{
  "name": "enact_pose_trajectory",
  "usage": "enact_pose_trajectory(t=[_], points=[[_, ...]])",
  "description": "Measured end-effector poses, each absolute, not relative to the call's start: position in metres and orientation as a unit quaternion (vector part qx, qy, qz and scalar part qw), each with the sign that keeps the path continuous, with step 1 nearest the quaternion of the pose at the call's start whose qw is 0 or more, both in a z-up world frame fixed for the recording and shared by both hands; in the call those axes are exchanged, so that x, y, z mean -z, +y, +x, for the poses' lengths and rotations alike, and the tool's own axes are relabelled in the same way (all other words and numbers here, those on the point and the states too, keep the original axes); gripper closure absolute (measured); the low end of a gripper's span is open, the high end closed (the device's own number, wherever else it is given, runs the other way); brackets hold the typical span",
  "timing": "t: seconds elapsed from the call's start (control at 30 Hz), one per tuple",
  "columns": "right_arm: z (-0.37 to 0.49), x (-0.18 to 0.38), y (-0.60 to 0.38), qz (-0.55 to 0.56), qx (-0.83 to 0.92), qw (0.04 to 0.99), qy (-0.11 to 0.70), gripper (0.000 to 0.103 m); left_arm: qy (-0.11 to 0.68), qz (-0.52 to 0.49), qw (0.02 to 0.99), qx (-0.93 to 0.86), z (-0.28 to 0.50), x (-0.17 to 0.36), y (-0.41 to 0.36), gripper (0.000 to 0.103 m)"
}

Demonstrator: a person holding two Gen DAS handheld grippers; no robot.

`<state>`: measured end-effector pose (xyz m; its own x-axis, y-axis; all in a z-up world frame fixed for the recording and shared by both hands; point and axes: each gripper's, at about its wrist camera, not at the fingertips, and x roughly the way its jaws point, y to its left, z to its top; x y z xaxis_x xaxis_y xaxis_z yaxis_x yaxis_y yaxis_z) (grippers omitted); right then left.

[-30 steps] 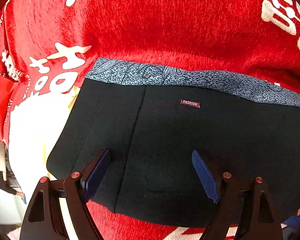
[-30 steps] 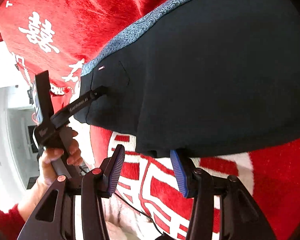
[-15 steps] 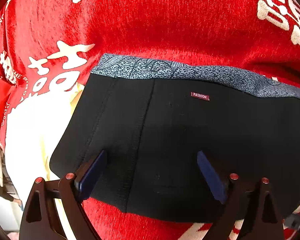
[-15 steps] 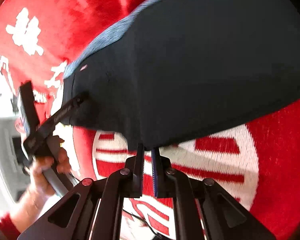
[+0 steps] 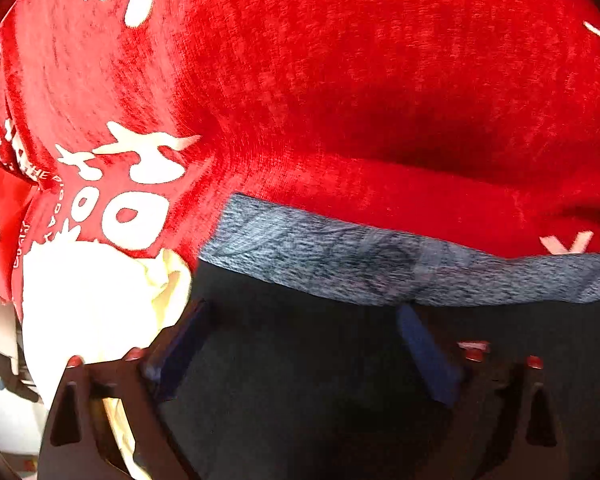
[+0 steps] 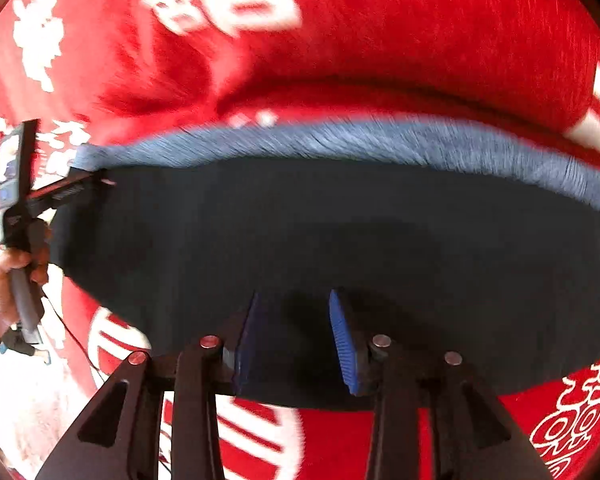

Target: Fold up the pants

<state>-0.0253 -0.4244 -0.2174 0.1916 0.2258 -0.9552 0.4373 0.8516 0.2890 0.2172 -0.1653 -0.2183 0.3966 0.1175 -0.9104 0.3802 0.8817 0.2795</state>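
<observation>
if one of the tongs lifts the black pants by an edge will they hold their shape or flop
Probably flop: the black pants lie limp, following the soft red blanket. The folded layers would likely slide apart and hang. The grey waistband looks thicker, so it may droop less.

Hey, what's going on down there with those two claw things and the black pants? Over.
Left gripper opening wide above the pants, nothing pinched. Right gripper opening, empty. Pants folded flat on red blanket, grey waistband showing. Nothing in the way.
</observation>
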Motion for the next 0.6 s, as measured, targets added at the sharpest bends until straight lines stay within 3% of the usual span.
enact_pose_trajectory(t=[0.3, 0.4, 0.6], points=[[-0.066, 0.194, -0.432, 0.287, 0.081, 0.745, 0.597, 0.062, 0.563, 0.212, 0.794, 0.090, 0.186, 0.184, -0.164, 0.000], [-0.086, 0.176, -0.452, 0.287, 0.114, 0.759, 0.573, 0.053, 0.565, 0.203, 0.789, 0.130, 0.151, 0.169, -0.197, 0.000], [-0.098, 0.171, -0.538, 0.282, 0.179, 0.756, 0.562, 0.054, 0.584, 0.182, 0.763, 0.211, 0.081, 0.178, -0.303, 0.000]])
